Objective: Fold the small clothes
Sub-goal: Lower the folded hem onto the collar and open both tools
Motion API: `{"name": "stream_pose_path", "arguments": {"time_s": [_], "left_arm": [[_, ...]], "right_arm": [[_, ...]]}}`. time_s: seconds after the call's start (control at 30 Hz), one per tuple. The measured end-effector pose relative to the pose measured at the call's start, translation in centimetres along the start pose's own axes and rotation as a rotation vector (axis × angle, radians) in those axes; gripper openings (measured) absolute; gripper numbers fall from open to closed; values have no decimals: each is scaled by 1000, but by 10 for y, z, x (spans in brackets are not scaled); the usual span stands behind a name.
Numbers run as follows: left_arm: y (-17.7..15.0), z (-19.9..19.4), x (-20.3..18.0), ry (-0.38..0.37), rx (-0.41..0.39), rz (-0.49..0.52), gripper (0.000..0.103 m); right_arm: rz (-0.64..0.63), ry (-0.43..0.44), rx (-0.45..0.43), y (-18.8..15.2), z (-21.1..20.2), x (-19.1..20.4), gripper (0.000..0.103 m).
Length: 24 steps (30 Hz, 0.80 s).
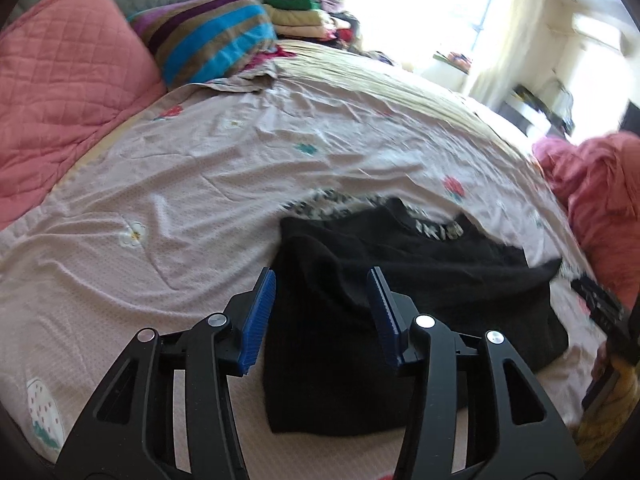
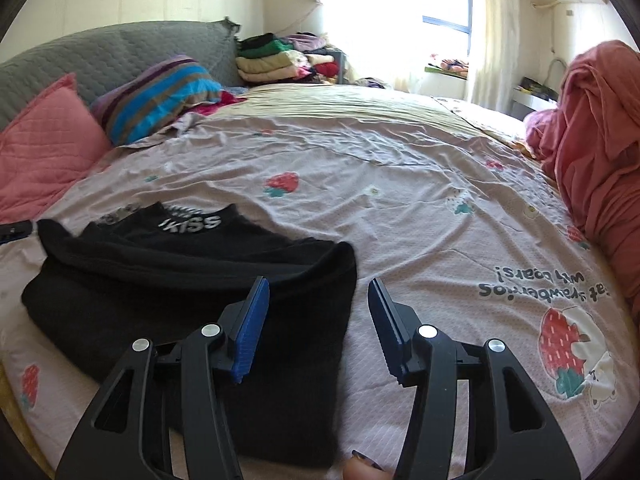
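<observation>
Black knit garment with a white-lettered neckband (image 2: pixel 188 276) lies on the lilac strawberry-print bedsheet (image 2: pixel 400 208), near edge of the bed, already doubled over on itself: a top layer rests across the lower one, neckband at the far side.

Left gripper (image 1: pixel 322 314): blue pads parted, nothing between them; it hangs over the garment's near left portion. Right gripper (image 2: pixel 318 326): also parted and empty, straddling the garment's right-hand edge, one pad over black knit, the other over sheet.

Risks from here:
- Knit looks thick and springy. With both claws off it, the folded layer may relax and creep open; I judge the rumpled top edge most likely to lift.
- A re-grip at the right edge could catch the sheet along with the knit (the sheet is loose and creased), dragging both.
- Pinching only the upper layer would peel the fold apart rather than carry the bundle.
- A fingertip shows at the bottom of the right wrist view; small chance of it snagging cloth.
- Left wrist view is motion-blurred toward its right side, so the garment's far corner there may be hanging skewed; cannot confirm.

Pink quilted pillow (image 1: pixel 60 92) sits well apart from the garment.
</observation>
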<state>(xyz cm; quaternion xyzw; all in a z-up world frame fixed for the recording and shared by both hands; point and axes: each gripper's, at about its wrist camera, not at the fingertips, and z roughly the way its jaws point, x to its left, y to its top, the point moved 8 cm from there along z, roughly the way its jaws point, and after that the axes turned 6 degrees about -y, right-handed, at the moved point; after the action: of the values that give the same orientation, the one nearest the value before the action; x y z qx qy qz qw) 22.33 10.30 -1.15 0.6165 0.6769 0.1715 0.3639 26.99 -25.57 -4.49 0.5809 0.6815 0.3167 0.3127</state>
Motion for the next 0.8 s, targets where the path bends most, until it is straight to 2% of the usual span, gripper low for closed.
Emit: {"name": "stream_pose_path", "arguments": {"time_s": [0.07,0.1,0.13,0.17,0.27,0.37,0.8], "left_arm": [[-13,8,-14,-12,44,50,37],[-17,11,-18,-16,60,66,29],[-24,18,-24,-17,86,90,26],[-31,24,-28,-11,106,112,22],[-46,45,-32,25,154,151,22],[-50,54,-30,45,150,149,22],[-18,83,-13,72,133,99,22]], "right_arm": [[-38,34,17,-7,-3,12,43],[-51,46,30,-10,-2,17,38],[-73,69,56,-16,1,25,31],[-87,80,73,-21,4,31,29],[-135,75,124,-33,21,44,29],[-141,71,164,-39,40,49,29],[-121,31,175,-8,94,47,28]]}}
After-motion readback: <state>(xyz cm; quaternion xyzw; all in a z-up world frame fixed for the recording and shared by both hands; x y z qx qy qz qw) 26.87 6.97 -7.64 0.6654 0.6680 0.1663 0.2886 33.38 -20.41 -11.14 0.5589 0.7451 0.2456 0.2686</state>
